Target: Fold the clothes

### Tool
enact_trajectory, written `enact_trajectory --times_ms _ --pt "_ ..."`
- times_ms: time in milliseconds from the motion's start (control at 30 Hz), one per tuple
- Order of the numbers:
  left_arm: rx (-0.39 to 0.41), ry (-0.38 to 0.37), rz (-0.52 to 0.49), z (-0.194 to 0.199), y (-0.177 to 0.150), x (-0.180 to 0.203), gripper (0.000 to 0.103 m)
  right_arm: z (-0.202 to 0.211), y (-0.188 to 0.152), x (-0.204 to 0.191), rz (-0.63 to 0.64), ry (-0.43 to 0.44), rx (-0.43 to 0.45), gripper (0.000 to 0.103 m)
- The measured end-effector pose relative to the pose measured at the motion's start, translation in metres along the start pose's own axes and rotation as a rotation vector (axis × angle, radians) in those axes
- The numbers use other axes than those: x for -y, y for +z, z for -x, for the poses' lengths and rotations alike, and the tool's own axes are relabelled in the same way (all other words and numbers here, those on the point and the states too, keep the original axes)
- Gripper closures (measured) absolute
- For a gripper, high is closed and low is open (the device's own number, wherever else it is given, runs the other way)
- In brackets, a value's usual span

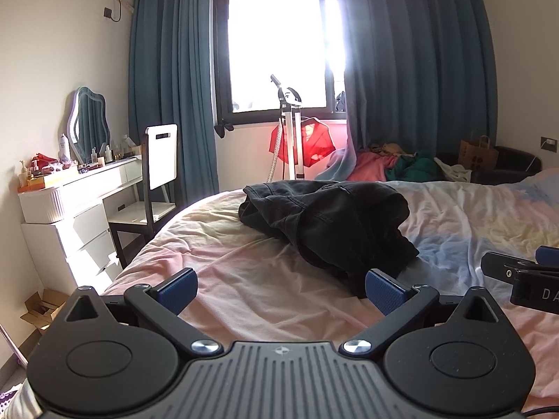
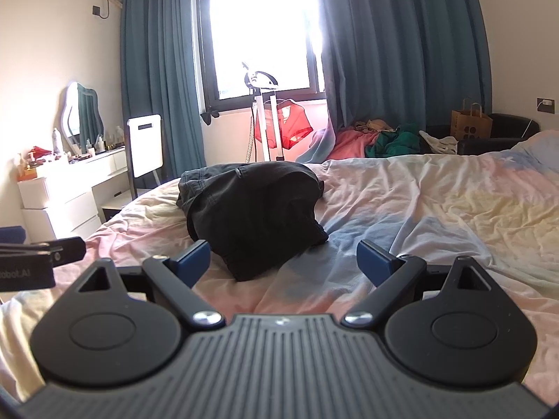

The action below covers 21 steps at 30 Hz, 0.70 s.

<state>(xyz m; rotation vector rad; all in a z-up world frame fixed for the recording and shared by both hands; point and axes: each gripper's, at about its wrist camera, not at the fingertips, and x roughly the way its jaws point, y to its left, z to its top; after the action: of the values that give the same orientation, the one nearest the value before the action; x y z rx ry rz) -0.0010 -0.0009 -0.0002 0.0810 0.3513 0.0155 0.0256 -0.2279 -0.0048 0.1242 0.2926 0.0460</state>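
Observation:
A crumpled black garment (image 1: 325, 223) lies in a heap on the bed, on the pastel sheet (image 1: 244, 279). It also shows in the right wrist view (image 2: 251, 209). My left gripper (image 1: 281, 288) is open and empty, low over the sheet, with the garment's near end just ahead of its right finger. My right gripper (image 2: 284, 260) is open and empty, with the garment's near end between and just beyond its fingers. Each gripper shows at the edge of the other's view: the right one (image 1: 520, 276) and the left one (image 2: 38, 255).
A white dressing table (image 1: 80, 192) with bottles and a mirror, and a chair (image 1: 153, 188), stand left of the bed. A garment steamer (image 1: 291, 129) with a red garment stands under the window. A pile of clothes (image 1: 394, 166) and a paper bag (image 1: 478, 155) lie beyond the bed.

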Motion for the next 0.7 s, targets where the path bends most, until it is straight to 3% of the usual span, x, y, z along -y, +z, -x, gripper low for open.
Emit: enact_trajectory --times_ms 700 --pt "0.013 0.008 0.007 -0.0011 -0.0016 -0.0017 0.0 -0.0004 -0.0004 -0.0039 0.027 0.004 -0.007 0.011"
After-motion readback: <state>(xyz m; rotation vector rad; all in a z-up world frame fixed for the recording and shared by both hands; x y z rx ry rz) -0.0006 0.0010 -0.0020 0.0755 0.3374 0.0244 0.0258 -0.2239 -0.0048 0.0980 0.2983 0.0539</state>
